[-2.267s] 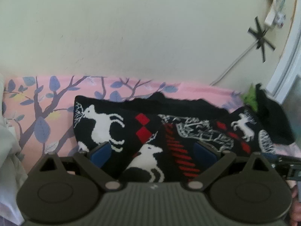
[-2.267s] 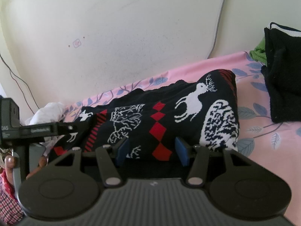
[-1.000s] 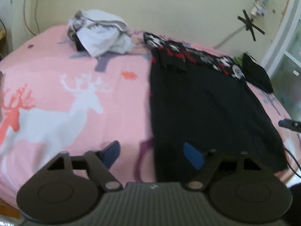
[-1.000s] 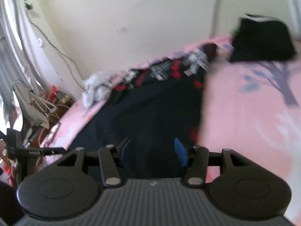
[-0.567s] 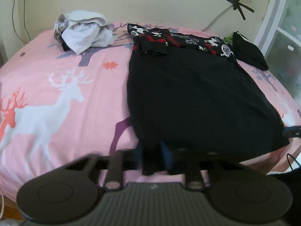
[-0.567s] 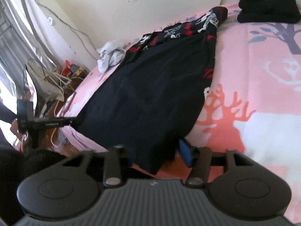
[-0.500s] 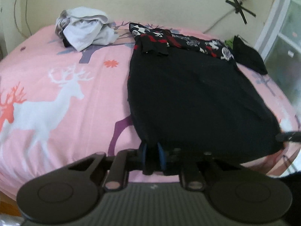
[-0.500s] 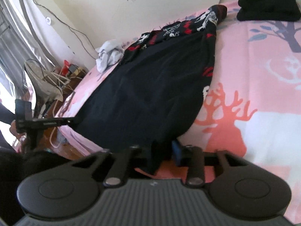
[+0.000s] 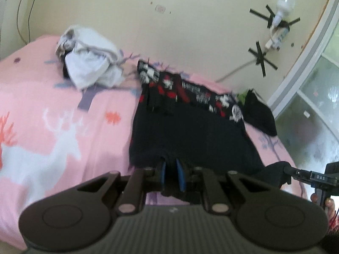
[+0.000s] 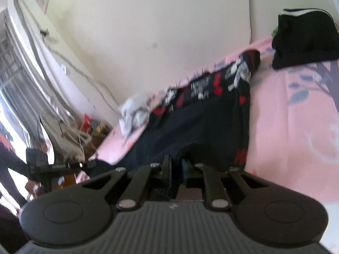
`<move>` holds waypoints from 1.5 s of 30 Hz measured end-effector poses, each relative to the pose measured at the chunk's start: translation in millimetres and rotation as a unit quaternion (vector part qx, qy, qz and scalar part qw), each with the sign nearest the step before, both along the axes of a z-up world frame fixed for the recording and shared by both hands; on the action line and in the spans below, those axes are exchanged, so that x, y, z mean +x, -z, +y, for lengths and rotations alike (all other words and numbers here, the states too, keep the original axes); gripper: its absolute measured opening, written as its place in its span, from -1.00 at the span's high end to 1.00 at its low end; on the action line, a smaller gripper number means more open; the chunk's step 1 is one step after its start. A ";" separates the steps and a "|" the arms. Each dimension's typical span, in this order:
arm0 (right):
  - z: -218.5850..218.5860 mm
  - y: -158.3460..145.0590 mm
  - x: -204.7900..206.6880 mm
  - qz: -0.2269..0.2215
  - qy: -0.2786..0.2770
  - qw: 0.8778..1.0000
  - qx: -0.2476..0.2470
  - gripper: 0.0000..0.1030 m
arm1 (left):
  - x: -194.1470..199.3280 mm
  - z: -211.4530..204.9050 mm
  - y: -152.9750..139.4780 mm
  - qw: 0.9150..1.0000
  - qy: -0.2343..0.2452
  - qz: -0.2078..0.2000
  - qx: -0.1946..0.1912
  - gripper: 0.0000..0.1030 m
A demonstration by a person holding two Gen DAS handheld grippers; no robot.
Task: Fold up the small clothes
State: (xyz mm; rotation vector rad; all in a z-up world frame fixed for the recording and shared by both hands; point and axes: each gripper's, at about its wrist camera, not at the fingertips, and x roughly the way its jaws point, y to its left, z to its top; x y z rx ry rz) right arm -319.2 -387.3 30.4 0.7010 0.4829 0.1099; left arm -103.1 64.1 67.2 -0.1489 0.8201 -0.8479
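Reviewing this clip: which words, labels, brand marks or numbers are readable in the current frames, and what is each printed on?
"DAS": white letters on the black bar of the right gripper, seen in the left wrist view.
White label on the black bar of the left gripper, right wrist view: too blurred to read.
Small pink sticker on the cream wall: no legible text.

A home bedroom: a bed (image 9: 63, 110) under a pink deer-print sheet, clothes piled by a cream wall (image 9: 169, 31), a window (image 9: 317, 97) beside it
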 end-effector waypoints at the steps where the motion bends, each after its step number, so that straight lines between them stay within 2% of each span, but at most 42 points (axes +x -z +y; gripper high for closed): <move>1: -5.7 -1.4 5.5 -0.005 0.006 1.000 0.005 0.84 | 6.6 -4.5 -3.7 1.000 -0.001 -0.004 -0.004 0.78; 8: -48.0 -8.9 51.1 -0.029 0.045 0.998 0.025 0.84 | 67.7 -48.3 -15.6 1.000 -0.014 -0.005 -0.009 0.79; 11: -65.1 -7.6 82.7 -0.026 0.063 0.997 0.028 0.84 | 101.0 -76.3 -16.9 1.000 -0.024 -0.004 -0.001 0.78; 12: -70.5 -2.4 95.0 -0.020 0.077 0.996 0.028 0.80 | 113.0 -87.4 -15.0 0.999 -0.035 -0.004 0.004 0.73; 13: -76.0 3.4 107.3 -0.015 0.092 0.995 0.026 0.71 | 124.1 -96.6 -11.4 0.999 -0.052 -0.002 0.008 0.52; 14: -82.0 10.8 120.8 -0.010 0.114 0.993 0.014 0.44 | 134.4 -106.7 -8.0 0.998 -0.068 0.002 0.013 0.32; 15: -86.3 17.2 129.9 -0.001 0.139 0.990 -0.011 -0.12 | 143.1 -115.9 -3.4 0.997 -0.075 0.002 0.019 0.02; 16: -88.3 21.7 135.2 0.013 0.168 0.985 -0.037 -0.26 | 147.9 -121.6 1.5 0.996 -0.081 0.000 0.029 0.03; 17: -89.3 25.6 136.8 0.027 0.185 0.981 -0.051 -0.27 | 150.0 -124.3 5.6 0.995 -0.086 0.004 0.041 0.03; 20: -86.3 35.9 120.6 0.017 0.149 0.988 -0.021 -0.31 | 139.9 -115.0 13.0 0.997 -0.069 -0.001 0.047 -0.10; 21: -80.8 36.7 114.1 0.017 0.141 0.989 -0.033 -0.35 | 134.4 -111.6 14.7 0.996 -0.069 -0.012 0.058 -0.18; 23: -69.1 35.6 105.9 0.023 0.129 0.989 -0.070 -0.35 | 127.9 -109.0 17.1 0.995 -0.067 -0.021 0.073 -0.18; 25: -57.3 38.2 101.5 0.035 0.112 0.989 -0.088 -0.21 | 125.7 -111.3 23.4 0.995 -0.058 -0.013 0.086 -0.09; 26: -51.6 40.1 101.6 0.041 0.103 0.990 -0.090 0.22 | 125.0 -115.0 28.9 0.994 -0.053 -0.006 0.099 0.01; 27: -48.0 41.6 101.1 0.050 0.097 0.990 -0.094 0.98 | 124.9 -119.5 33.0 0.993 -0.047 0.000 0.112 0.60; 28: -45.0 41.9 99.5 0.056 0.098 0.989 -0.098 0.98 | 123.6 -122.3 38.6 0.991 -0.038 0.011 0.126 0.85; 29: -40.9 39.5 94.1 0.055 0.102 0.988 -0.102 0.98 | 121.8 -121.2 41.0 0.991 -0.033 0.020 0.130 0.85; 33: -26.8 26.8 66.5 0.051 0.110 0.987 -0.106 0.99 | 99.3 -99.5 32.2 0.991 -0.029 0.011 0.130 0.85; 35: -24.9 34.0 60.5 0.067 0.109 0.987 -0.093 0.98 | 100.1 -93.6 33.5 0.991 -0.034 0.024 0.127 0.84; 37: -25.9 49.1 67.2 0.094 0.111 0.985 -0.092 0.96 | 107.5 -97.2 42.1 0.990 -0.038 0.026 0.136 0.70; 38: -27.9 52.3 68.1 0.085 0.117 0.986 -0.084 0.92 | 108.8 -100.9 45.7 0.989 -0.041 0.025 0.143 0.66; 39: -28.9 50.6 70.2 0.088 0.120 0.985 -0.083 0.76 | 106.9 -102.9 45.2 0.988 -0.045 0.016 0.148 0.62; 40: -29.0 44.0 69.6 0.086 0.123 0.985 -0.091 0.52 | 103.1 -103.8 41.9 0.987 -0.044 0.004 0.151 0.60; 41: -26.6 35.4 65.6 0.070 0.130 0.983 -0.112 -0.02 | 99.3 -102.5 36.0 0.988 -0.045 -0.012 0.149 0.58; 42: -22.6 22.5 59.0 0.045 0.144 0.977 -0.147 -0.16 | 95.7 -100.1 28.3 0.988 -0.052 -0.032 0.143 0.51; 43: -20.4 12.3 57.2 0.028 0.149 0.973 -0.175 -0.16 | 93.6 -98.5 20.2 0.988 -0.057 -0.047 0.135 0.44; 45: -19.8 -2.0 65.5 0.009 0.138 0.971 -0.193 -0.15 | 92.1 -101.6 5.7 0.990 -0.061 -0.069 0.111 0.39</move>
